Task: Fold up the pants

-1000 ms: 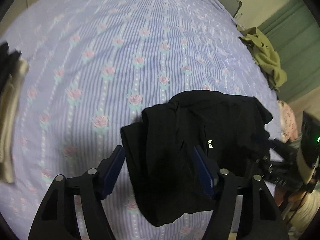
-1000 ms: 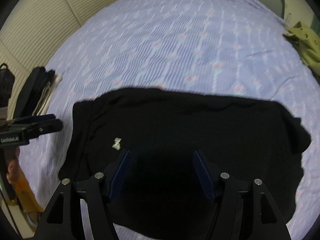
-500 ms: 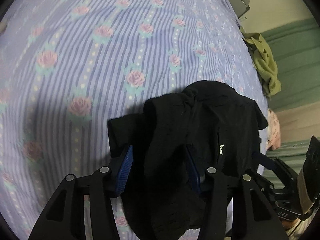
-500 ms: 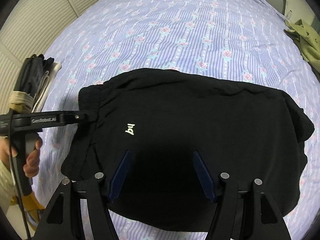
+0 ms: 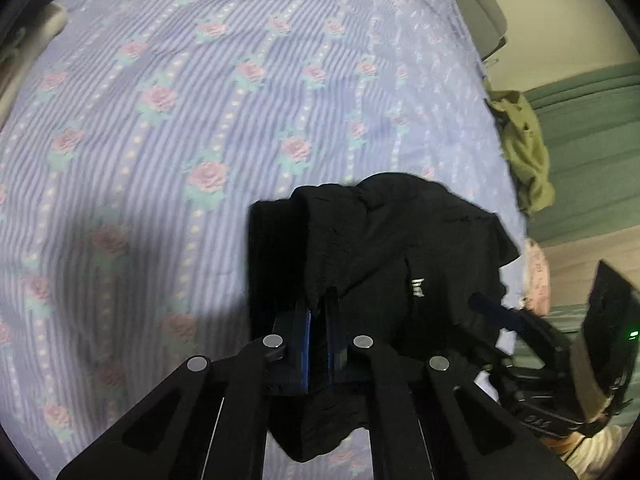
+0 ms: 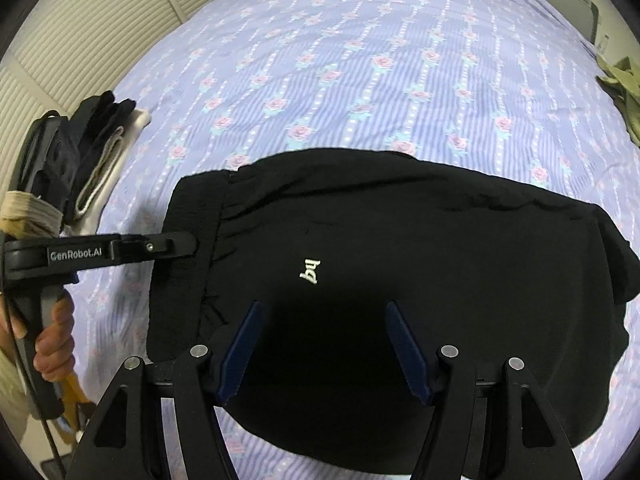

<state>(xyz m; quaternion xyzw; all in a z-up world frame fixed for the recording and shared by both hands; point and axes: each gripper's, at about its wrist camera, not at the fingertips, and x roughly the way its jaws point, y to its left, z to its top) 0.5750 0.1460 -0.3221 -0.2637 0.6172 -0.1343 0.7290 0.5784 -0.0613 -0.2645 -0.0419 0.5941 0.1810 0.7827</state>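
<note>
Left gripper (image 5: 318, 322): my jaws pinched nearly together on the waistband edge of the black pants (image 6: 400, 264). Pants: folded, lying flat on the floral bed (image 6: 360, 60) near its front edge. Right gripper (image 6: 326, 344): my jaws wide apart, hovering over the pants. Olive garment (image 5: 524, 152): at the bed's right edge.

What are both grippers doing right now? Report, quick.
Left gripper: closed on the waistband edge of the black pants.
Right gripper: open, fingers spread above the pants, holding nothing.
</note>
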